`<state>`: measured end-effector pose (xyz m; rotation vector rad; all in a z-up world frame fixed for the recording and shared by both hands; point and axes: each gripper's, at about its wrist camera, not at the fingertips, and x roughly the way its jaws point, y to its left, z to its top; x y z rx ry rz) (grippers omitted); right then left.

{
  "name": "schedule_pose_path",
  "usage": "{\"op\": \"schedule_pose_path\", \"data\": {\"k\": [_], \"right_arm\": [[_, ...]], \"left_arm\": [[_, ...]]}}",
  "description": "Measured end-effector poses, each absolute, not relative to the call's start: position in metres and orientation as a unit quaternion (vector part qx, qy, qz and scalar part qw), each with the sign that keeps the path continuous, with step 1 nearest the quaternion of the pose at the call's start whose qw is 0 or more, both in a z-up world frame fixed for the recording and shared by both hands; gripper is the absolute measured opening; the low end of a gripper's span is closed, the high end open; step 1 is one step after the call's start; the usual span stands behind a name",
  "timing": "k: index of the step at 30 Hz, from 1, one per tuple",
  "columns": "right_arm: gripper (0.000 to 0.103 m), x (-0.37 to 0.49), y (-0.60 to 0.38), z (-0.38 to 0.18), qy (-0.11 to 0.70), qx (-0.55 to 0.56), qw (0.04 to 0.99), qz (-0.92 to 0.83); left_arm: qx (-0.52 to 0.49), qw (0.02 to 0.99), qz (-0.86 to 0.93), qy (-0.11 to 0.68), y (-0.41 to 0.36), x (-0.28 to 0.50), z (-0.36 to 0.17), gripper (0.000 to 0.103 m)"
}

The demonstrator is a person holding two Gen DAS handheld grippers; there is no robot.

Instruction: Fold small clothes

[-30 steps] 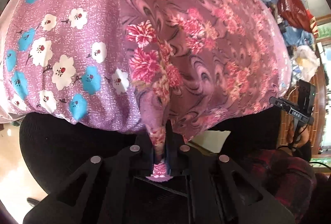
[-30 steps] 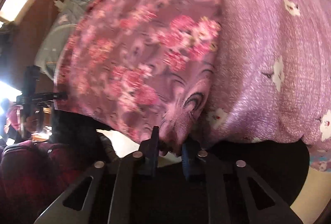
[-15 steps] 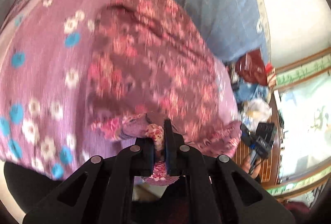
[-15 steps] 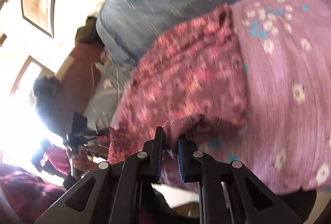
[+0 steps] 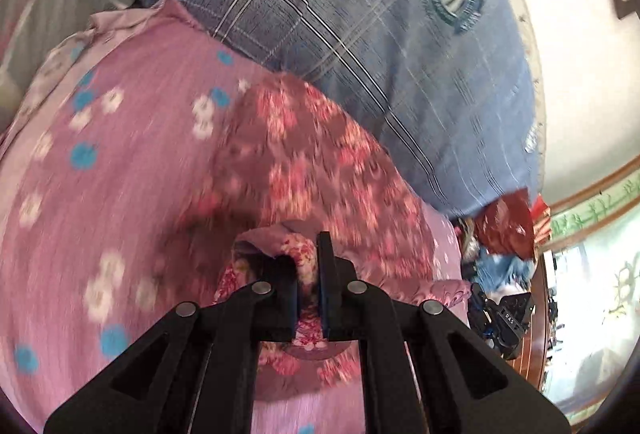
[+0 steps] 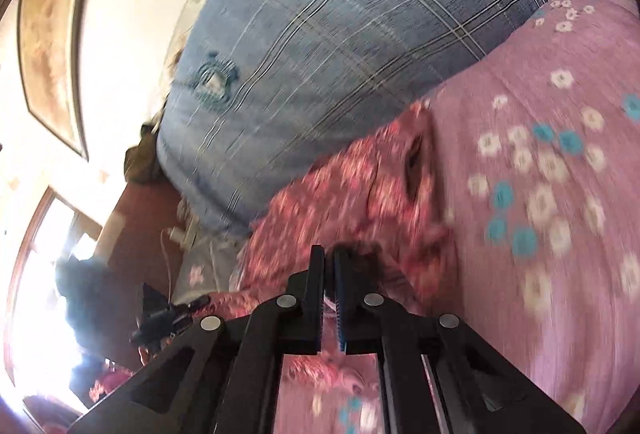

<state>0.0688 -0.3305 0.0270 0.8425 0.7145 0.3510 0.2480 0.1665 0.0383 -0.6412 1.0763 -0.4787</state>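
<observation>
Left tongs (image 5: 308, 274) angled down, clamping floral garment (image 5: 320, 161); right tongs (image 6: 329, 274) closed.

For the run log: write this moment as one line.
left gripper: shut on floral garment | right gripper: shut, nothing visibly clamped | fold: unfinished

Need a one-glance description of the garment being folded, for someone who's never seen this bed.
Start at the big blue plaid pillow at the back; in front of it lies a pink-purple sheet dotted with white and turquoise flowers. The garment lies on that sheet, one bunched edge pinched in the left gripper. Its darker mauve cloth with crowded red-pink blooms sets it apart.
</observation>
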Motion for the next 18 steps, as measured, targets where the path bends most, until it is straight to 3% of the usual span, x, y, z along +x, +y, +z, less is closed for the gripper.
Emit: {"op": "schedule_pose_path", "data": {"k": [8, 9, 12, 14, 16, 18], "right_arm": [[0.001, 0.146, -0.346, 0.006, 0.353, 0.408, 0.834, 0.112], [0.006, 0.148, -0.346, 0.006, 0.361, 0.400, 0.835, 0.108], [0.010, 0.140, -0.339, 0.014, 0.382, 0.349, 0.847, 0.123], [0.023, 0.128, -0.334, 0.019, 0.395, 0.309, 0.855, 0.137], [0.054, 0.119, -0.329, 0.014, 0.408, 0.303, 0.846, 0.159], [0.056, 0.117, -0.323, 0.005, 0.419, 0.316, 0.835, 0.168]], "left_arm": [[-0.293, 0.773, -0.194, 0.529, 0.137, 0.336, 0.013, 0.005], [-0.293, 0.768, -0.196, 0.535, 0.136, 0.340, 0.009, 0.005], [-0.284, 0.767, -0.205, 0.538, 0.133, 0.339, 0.002, 0.006], [-0.282, 0.769, -0.212, 0.533, 0.135, 0.334, 0.002, 0.006], [-0.290, 0.767, -0.217, 0.530, 0.139, 0.330, 0.002, 0.006], [-0.296, 0.764, -0.217, 0.530, 0.143, 0.328, 0.001, 0.006]]}}
